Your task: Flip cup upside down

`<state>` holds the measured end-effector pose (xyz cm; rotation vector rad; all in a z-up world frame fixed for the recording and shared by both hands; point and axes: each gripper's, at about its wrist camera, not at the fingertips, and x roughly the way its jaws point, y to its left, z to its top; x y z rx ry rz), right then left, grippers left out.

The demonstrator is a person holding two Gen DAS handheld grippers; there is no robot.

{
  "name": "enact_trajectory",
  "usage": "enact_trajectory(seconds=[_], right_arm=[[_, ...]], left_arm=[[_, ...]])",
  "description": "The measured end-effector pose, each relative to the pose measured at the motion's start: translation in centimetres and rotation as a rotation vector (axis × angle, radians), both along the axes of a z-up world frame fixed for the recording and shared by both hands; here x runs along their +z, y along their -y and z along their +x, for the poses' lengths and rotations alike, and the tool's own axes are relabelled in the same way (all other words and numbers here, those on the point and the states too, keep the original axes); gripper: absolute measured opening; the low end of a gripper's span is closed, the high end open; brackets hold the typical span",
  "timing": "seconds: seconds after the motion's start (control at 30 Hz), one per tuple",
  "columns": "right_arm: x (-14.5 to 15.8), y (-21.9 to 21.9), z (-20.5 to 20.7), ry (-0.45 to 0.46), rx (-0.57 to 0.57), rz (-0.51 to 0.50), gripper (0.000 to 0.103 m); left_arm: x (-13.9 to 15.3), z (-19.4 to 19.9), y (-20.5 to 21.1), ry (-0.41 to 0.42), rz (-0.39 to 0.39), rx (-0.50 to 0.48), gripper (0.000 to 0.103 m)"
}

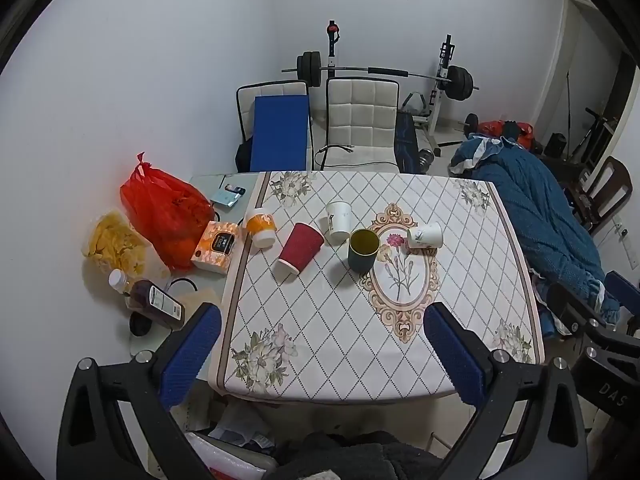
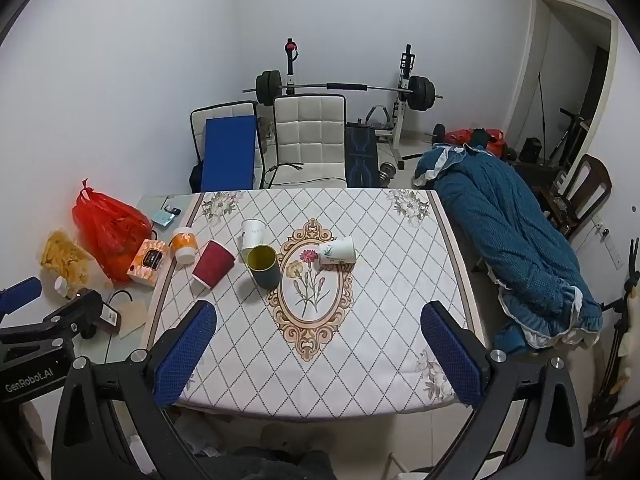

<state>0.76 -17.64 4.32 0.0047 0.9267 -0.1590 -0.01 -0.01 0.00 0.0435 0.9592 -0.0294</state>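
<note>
Your left hand-held gripper (image 1: 320, 356) and right hand-held gripper (image 2: 316, 352) both hover wide open and empty over the counter's (image 2: 360, 360) near edge. The dark green cup (image 2: 264, 266) stands mouth-up near the centre; it looks rigid and light, possibly slick, so pinch its side wall mid-height.

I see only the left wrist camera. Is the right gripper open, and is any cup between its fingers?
Observer: The right gripper is wide open, with nothing between its fingers.
Operator: What does it point at?
Observer: Its view centres on the flower oval of the tablecloth; the green cup stands upright just left of that.
Operator: How does my left gripper look from there?
Observer: The left gripper shows only at the far left edge, beside the tablecloth, away from every cup.
</note>
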Motion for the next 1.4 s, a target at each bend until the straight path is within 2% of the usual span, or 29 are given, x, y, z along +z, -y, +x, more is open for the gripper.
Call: enact_trajectory(seconds=[0.97, 1.17, 1.4], right_arm=[[1.1, 0.0, 0.0, 0.027, -0.002, -0.009, 0.103], [0.9, -0.2, 0.2, 0.029, -0.001, -0.005, 0.103], [2.2, -0.4, 1.2, 0.026, -0.001, -0.001, 0.103]], left_arm=[[0.7, 0.7, 0.1, 0.018, -0.003, 0.001, 0.103], [1.6, 0.9, 0.1, 0.028, 0.0, 0.003, 0.103], [1.8, 1.1, -0.4, 0.04, -0.005, 0.001, 0.103]])
